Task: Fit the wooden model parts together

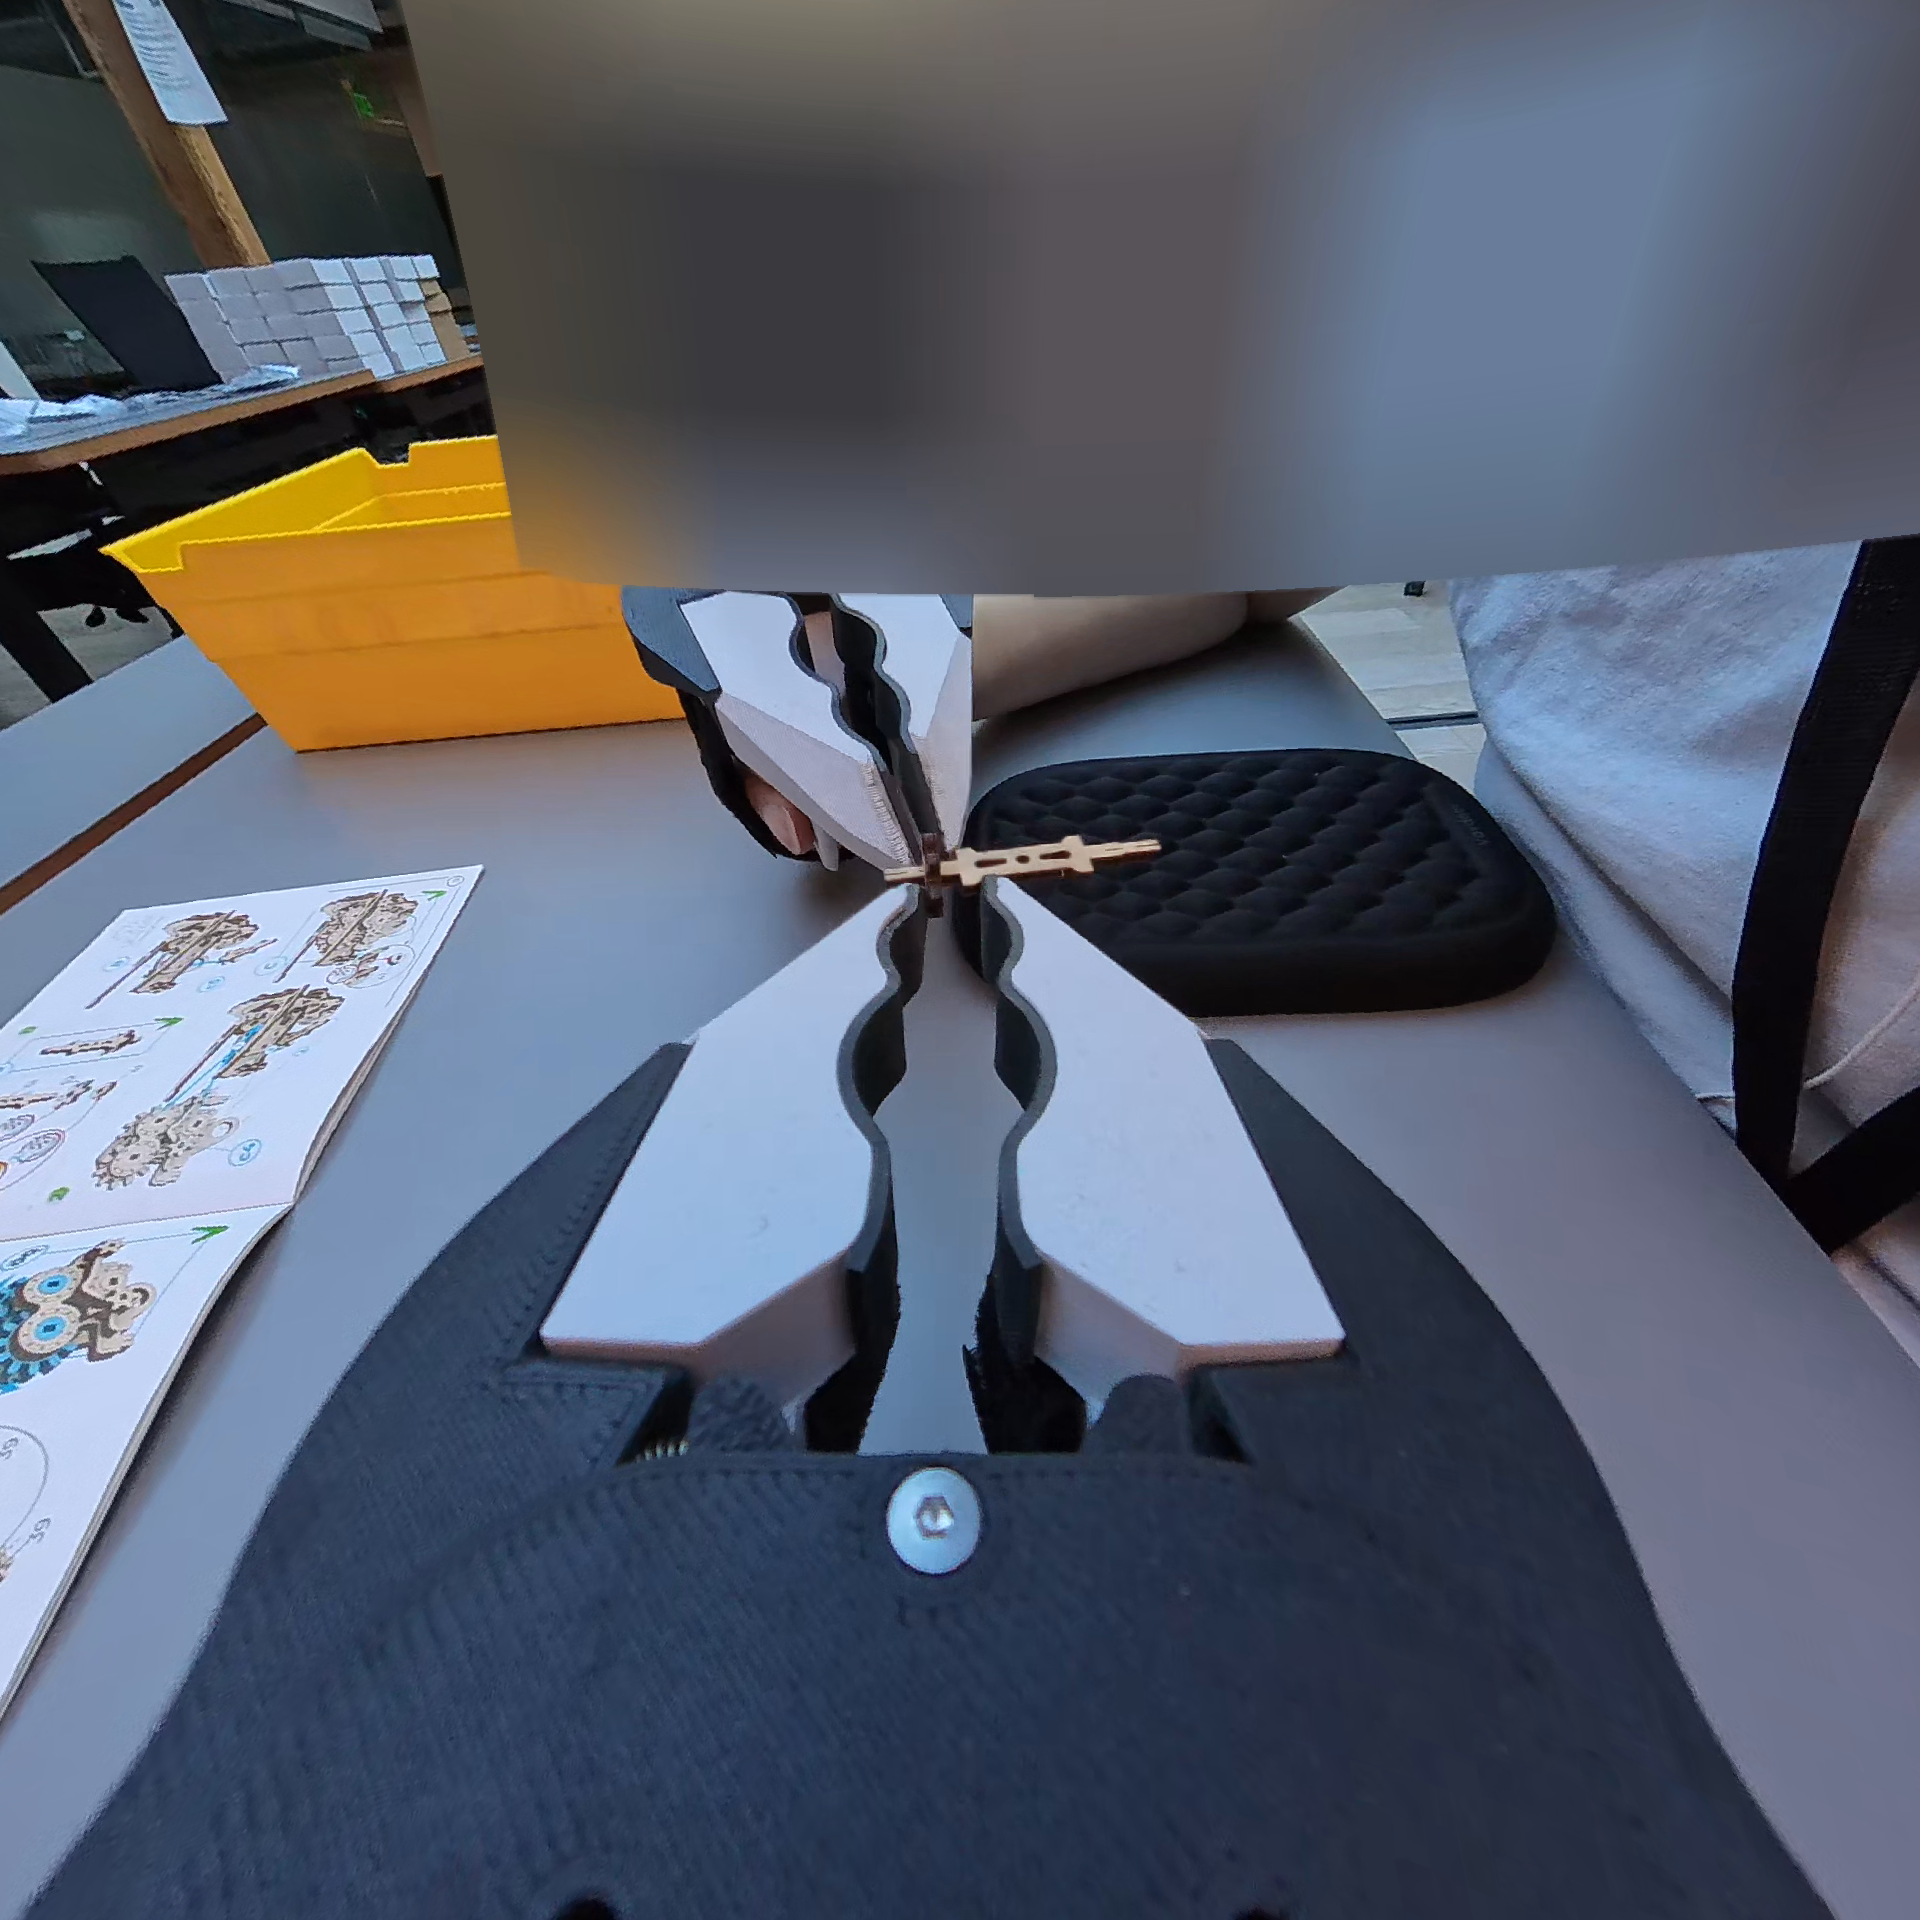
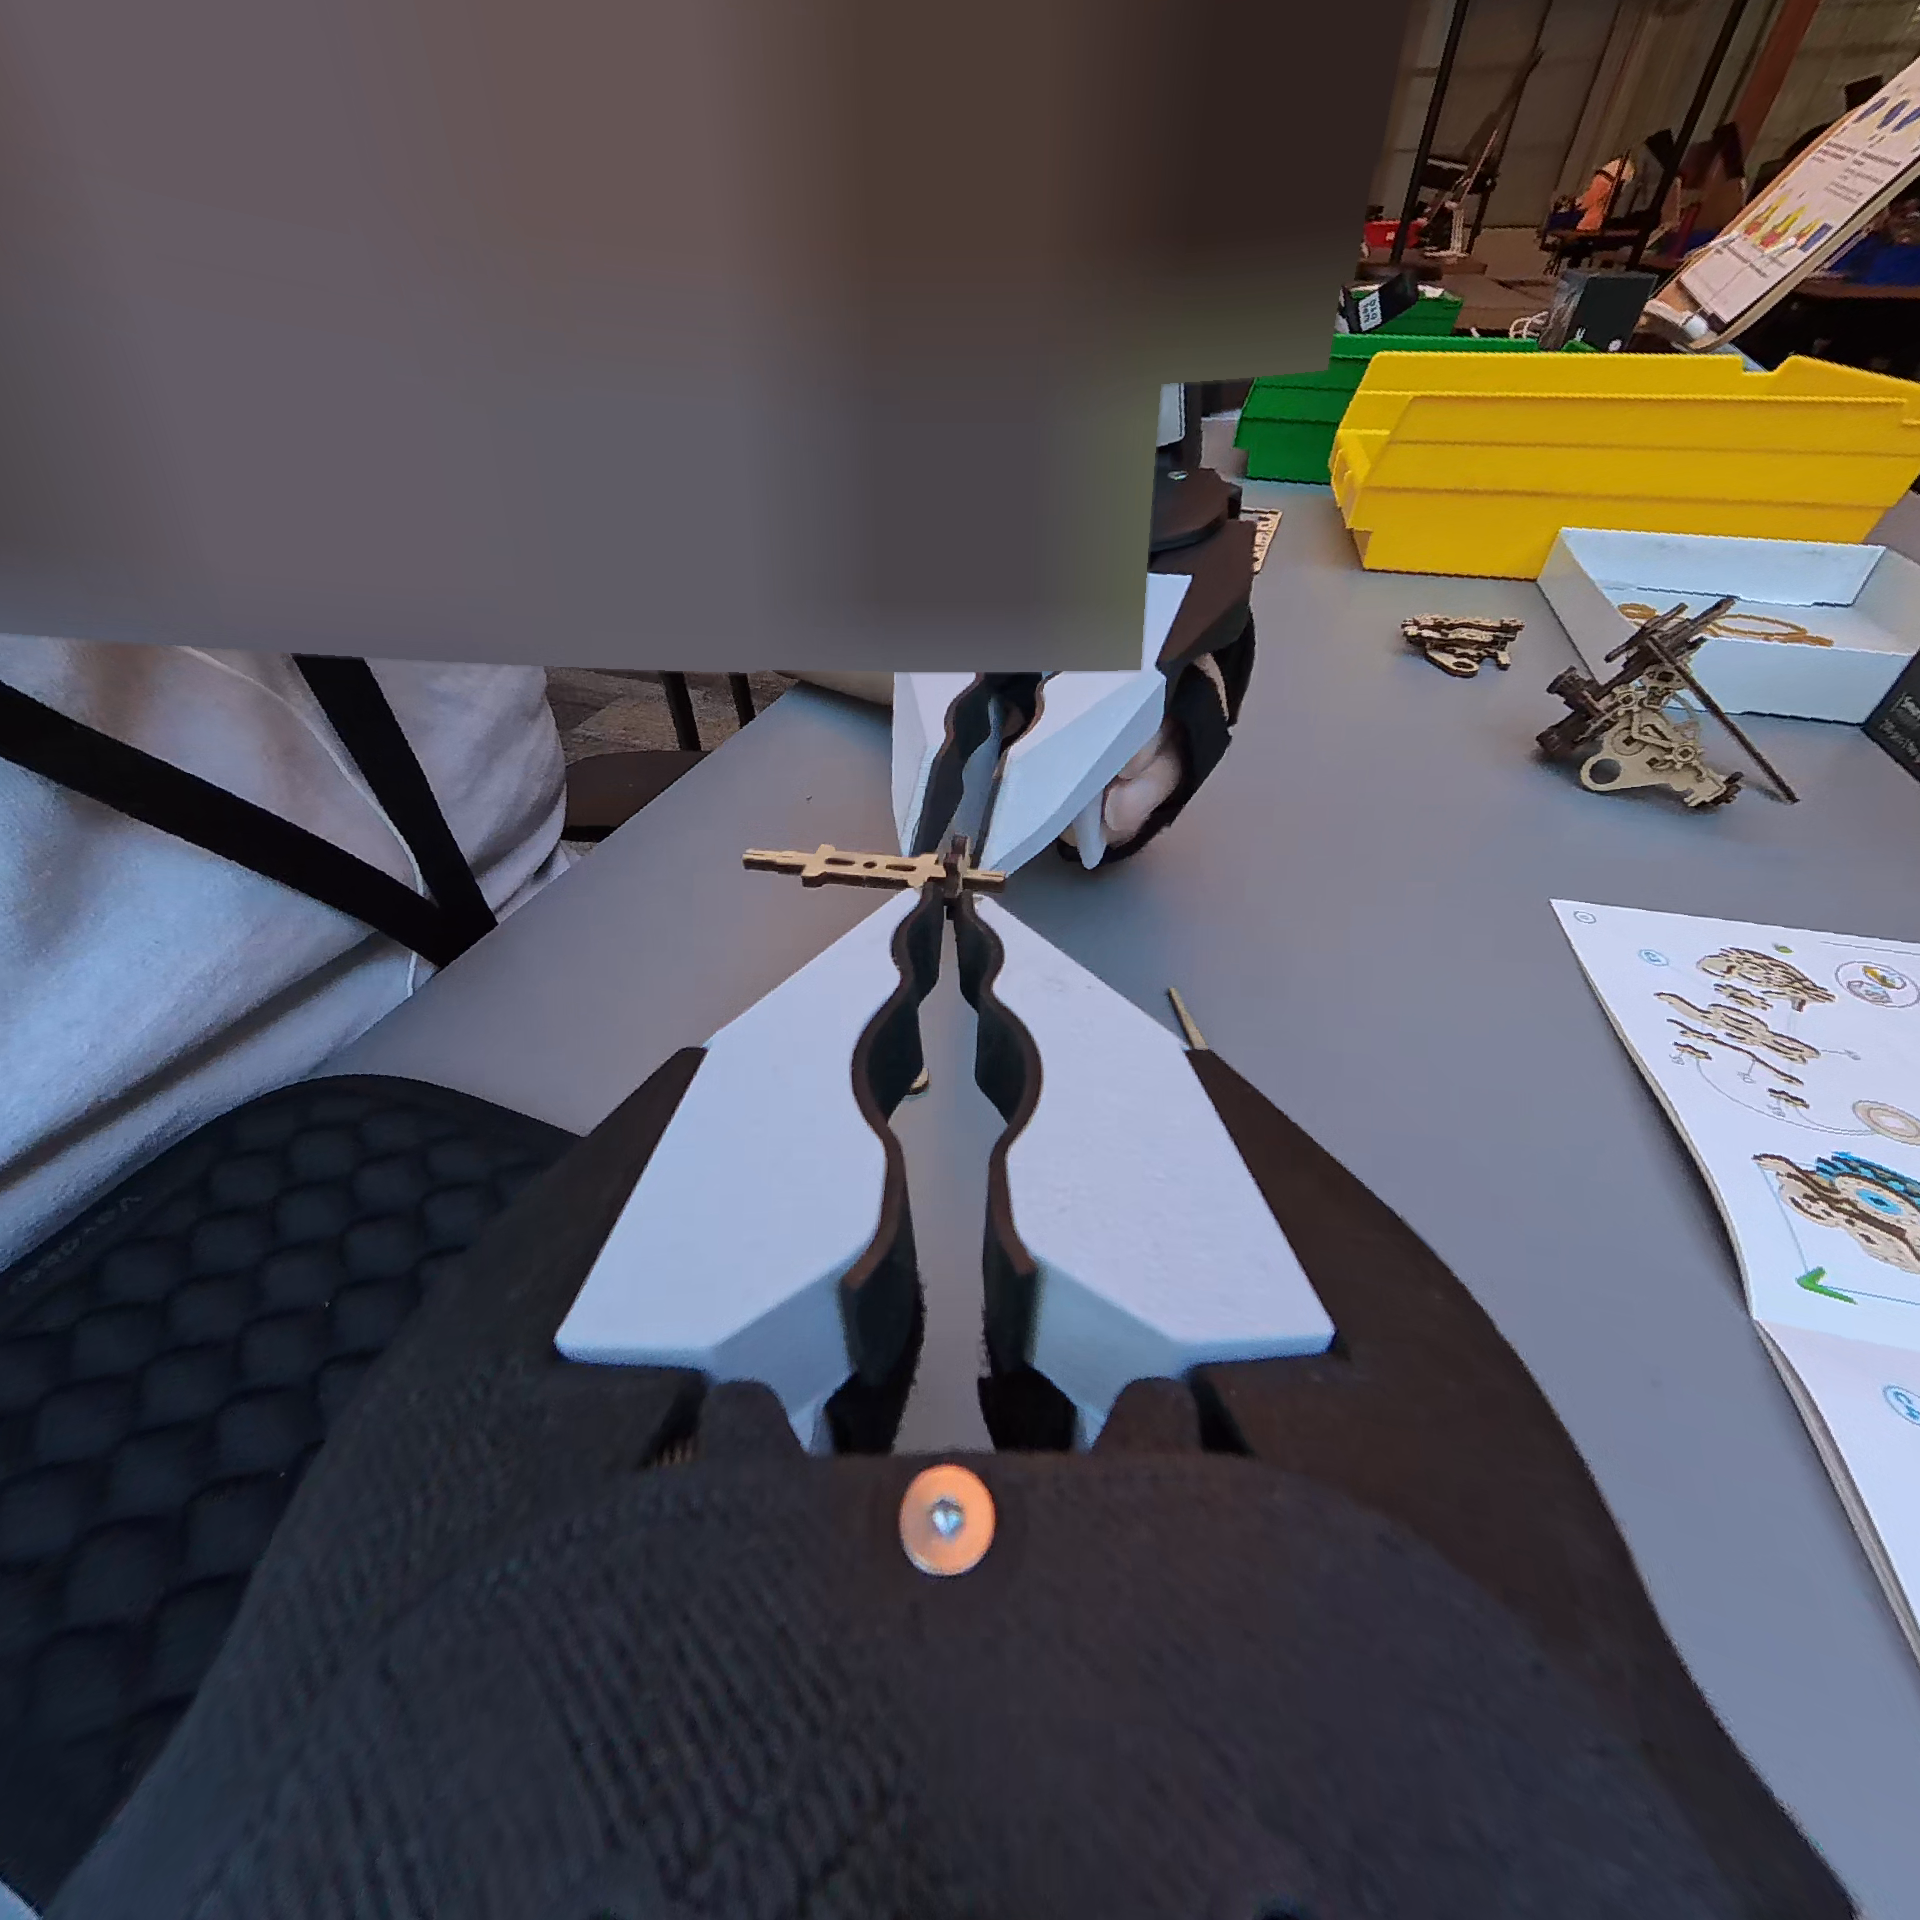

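Observation:
A thin wooden strip with holes (image 1: 1039, 859) is held level above the grey table, between two grippers that face each other. A small dark wooden cross piece (image 1: 935, 885) sits on it near one end. My left gripper (image 1: 951, 899) is closed to a narrow gap at that joint, below the strip. My right gripper (image 1: 920, 844) comes in from the far side, its tips pinched on the same joint. In the right wrist view the strip (image 2: 852, 864) sticks out to the left. My right gripper (image 2: 948, 906) is shut on the cross piece (image 2: 953, 868), with the left gripper (image 2: 961, 831) opposite it.
A black quilted pad (image 1: 1299, 883) lies by the table's edge, where a person in light clothing sits. An open instruction booklet (image 2: 1787, 1091), a partly built wooden model (image 2: 1642, 727), a small wooden subassembly (image 2: 1460, 639), a white tray (image 2: 1714, 592), a thin stick (image 2: 1184, 1016) and yellow bins (image 2: 1610, 468) are on the table. Left and right tips are no more than a few centimetres apart.

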The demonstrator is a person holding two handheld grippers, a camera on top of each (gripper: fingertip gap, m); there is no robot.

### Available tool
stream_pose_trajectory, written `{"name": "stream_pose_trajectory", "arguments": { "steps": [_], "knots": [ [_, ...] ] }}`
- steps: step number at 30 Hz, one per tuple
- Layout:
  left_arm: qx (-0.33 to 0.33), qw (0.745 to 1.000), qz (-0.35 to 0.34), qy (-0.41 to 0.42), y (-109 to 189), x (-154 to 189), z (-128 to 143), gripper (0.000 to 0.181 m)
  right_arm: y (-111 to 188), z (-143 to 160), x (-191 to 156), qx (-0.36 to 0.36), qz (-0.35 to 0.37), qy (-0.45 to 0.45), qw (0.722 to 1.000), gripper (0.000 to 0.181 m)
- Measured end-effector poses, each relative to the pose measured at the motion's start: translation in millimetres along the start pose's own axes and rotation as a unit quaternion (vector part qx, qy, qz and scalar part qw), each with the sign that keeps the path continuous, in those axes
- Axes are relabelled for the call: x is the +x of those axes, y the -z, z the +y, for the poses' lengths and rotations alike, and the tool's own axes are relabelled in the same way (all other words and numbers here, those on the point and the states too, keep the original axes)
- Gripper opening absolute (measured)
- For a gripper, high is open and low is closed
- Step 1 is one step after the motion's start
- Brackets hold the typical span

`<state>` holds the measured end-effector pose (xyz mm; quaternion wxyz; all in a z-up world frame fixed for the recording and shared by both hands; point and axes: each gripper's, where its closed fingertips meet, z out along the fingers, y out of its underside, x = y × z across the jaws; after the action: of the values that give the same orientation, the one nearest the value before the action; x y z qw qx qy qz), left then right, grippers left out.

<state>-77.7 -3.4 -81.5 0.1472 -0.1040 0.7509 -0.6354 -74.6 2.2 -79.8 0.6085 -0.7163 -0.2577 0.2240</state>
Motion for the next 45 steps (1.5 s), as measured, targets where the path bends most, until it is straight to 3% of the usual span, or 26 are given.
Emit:
{"name": "stream_pose_trajectory", "arguments": {
  "steps": [7,10,45],
  "knots": [
    [-0.004,1.0,0.001,-0.003,0.3,-0.1,2.4,0.007,-0.1,0.7,1.8,-0.002,0.01,0.009,1.0,0.0],
    [-0.003,1.0,0.0,0.001,0.4,-1.0,2.6,0.007,-0.7,0.0,-0.7,-0.003,0.009,0.021,1.0,0.008],
    [-0.025,0.999,-0.016,0.033,-1.7,-6.2,8.9,0.007,-0.5,6.9,2.9,-0.041,0.057,0.072,0.995,0.006]
  ]
}}
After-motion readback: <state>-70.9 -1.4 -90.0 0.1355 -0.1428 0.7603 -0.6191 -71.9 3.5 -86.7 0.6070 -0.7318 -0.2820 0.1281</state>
